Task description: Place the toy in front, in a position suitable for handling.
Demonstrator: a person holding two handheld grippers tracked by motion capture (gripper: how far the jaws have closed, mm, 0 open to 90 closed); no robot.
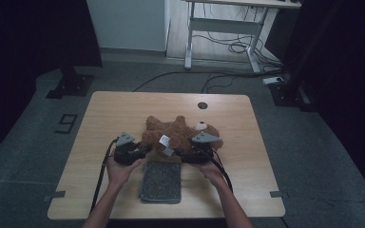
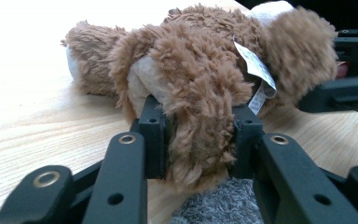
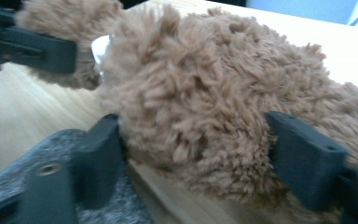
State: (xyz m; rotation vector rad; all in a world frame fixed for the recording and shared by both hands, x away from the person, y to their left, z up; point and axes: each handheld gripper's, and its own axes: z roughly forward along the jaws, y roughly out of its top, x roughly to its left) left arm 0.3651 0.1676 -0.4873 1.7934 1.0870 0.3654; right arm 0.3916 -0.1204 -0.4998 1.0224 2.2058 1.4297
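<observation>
Left claw [image 2: 198,140] was clenched on 1 furry limb of the teddy bear [image 1: 178,133]; right claw [image 3: 200,154] straddled another plush part, pads touching the fur, though a firm squeeze could not be told. Bear lay on the desk [image 1: 123,109], long axis running left to right, just beyond the grey mat [image 1: 160,182], directly ahead of both claws.

On the wooden table [image 1: 123,109] we see a brown teddy bear [image 1: 178,133] lying just behind a grey felt mat [image 1: 160,182].
</observation>
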